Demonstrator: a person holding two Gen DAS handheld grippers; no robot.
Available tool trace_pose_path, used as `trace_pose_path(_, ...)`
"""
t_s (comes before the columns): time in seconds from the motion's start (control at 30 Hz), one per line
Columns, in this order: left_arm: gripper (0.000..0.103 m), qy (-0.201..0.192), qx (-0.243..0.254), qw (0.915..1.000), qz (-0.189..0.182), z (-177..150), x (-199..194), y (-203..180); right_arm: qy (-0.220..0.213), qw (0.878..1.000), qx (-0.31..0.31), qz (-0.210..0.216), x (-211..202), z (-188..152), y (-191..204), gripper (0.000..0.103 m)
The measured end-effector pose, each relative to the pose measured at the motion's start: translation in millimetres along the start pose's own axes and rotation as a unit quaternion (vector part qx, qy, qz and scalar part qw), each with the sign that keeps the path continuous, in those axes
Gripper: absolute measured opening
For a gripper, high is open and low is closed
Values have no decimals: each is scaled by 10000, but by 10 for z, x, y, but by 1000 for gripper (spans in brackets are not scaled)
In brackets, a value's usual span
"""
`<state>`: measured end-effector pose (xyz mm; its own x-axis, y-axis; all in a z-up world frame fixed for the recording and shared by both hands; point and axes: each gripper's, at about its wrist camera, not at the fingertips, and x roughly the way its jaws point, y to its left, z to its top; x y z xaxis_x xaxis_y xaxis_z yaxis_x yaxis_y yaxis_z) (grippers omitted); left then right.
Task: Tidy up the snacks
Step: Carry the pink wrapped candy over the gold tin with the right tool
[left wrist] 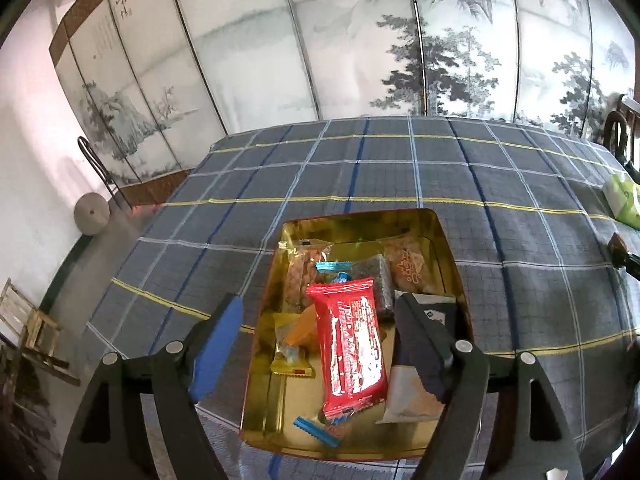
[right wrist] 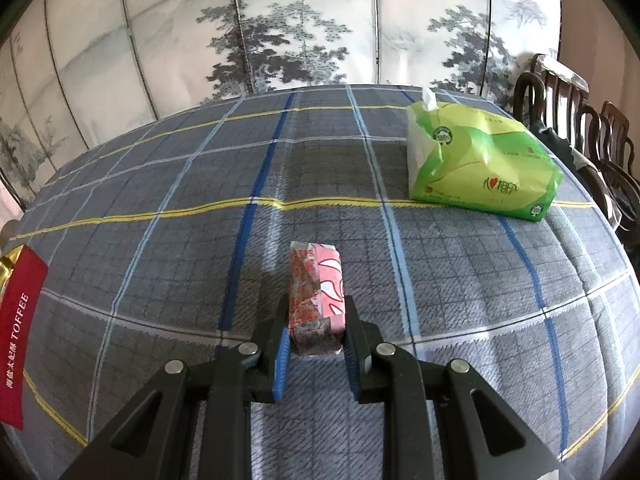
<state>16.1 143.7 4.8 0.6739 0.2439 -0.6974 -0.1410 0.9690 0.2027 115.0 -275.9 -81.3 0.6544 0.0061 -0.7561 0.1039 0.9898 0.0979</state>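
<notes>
A gold tin [left wrist: 448, 240] sits on the checked tablecloth and holds several wrapped snacks. A red snack pack [left wrist: 352, 344] lies lengthwise on top of them. My left gripper [left wrist: 322, 308] hangs over the tin, open, its fingers well apart on either side of the red pack without touching it. In the right wrist view my right gripper [right wrist: 317, 304] is shut on a pink-and-white wrapped snack [right wrist: 316, 280], held low over the cloth. The tin's red side [right wrist: 20, 332], marked TOFFEE, shows at the far left there.
A green tissue pack [right wrist: 480, 160] lies at the table's far right, also visible as the tissue pack [left wrist: 622, 200] from the left wrist. Dark wooden chairs [right wrist: 580, 132] stand beyond the right edge. A painted folding screen [left wrist: 320, 40] closes off the back.
</notes>
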Motion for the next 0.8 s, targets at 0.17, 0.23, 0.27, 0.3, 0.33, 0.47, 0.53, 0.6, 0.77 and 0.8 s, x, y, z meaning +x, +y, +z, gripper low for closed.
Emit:
trace_pose_path(0.17, 79, -46, 14, 10000, 23, -20, -33, 2, -64, 9998, -154, 94, -124, -14, 111, 23)
trace_pose_path(0.23, 79, -70, 11, 10000, 19, -29, -43, 5, -119, 9996, -195, 150, -197, -32, 163, 23)
trace_pose_path(0.27, 79, -81, 15, 10000, 32, -32, -46, 8, -152, 9994, -193, 227, -253, -51, 171, 23)
trace_pose_path(0.3, 79, -87, 17, 10000, 40, -39, -54, 12, -164, 9993, -193, 262, -274, -54, 211, 23)
trace_pose_path(0.33, 79, -99, 14, 9999, 41, -45, -63, 19, -194, 9991, -194, 326, -324, -76, 245, 23)
trace_pose_path(0.47, 79, -98, 7, 10000, -6, -58, -66, 31, -238, 9979, -240, 553, -440, -138, 375, 23)
trace_pose_path(0.53, 79, -118, -9, 9999, -25, -79, -77, 47, -266, 9971, -277, 658, -489, -167, 515, 23)
trace_pose_path(0.6, 80, -105, 7, 9999, -38, -108, -80, 57, -294, 9956, -365, 805, -571, -199, 627, 23)
trace_pose_path(0.77, 82, -114, -18, 9999, -47, -173, -100, 110, -339, 9918, -613, 1070, -733, -263, 1034, 23)
trace_pose_path(0.8, 83, -111, -42, 9999, -43, -183, -99, 132, -339, 9904, -676, 1156, -773, -272, 1104, 23)
